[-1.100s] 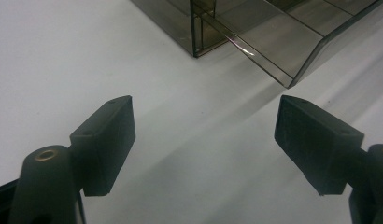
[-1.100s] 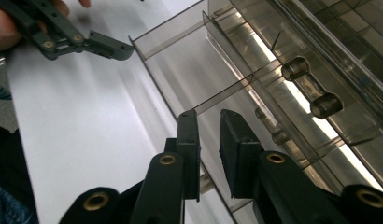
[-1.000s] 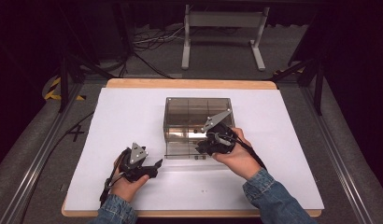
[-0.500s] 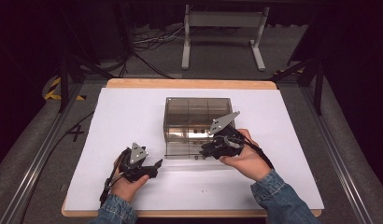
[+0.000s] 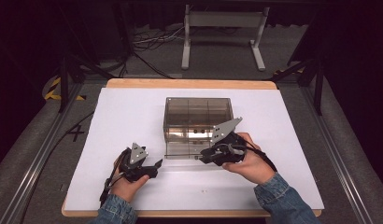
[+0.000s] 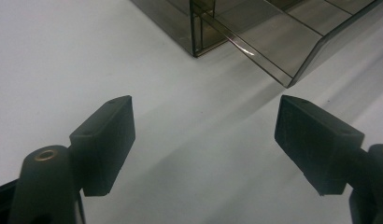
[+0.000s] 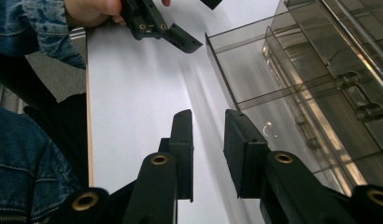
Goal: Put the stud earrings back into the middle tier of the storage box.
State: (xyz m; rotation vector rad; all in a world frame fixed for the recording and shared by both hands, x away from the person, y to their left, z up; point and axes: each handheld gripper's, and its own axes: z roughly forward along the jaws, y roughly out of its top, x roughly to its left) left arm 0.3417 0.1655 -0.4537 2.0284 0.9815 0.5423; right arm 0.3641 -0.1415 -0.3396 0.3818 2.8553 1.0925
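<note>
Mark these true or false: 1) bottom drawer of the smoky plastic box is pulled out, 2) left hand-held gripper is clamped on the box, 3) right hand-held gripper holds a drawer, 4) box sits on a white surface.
1) True: the drawer sticks out of the plastic box toward the person.
2) False: the left hand-held gripper stands wide open over the white surface, apart from the box.
3) False: the right hand-held gripper has a narrow empty gap, beside the drawer.
4) True.
</note>
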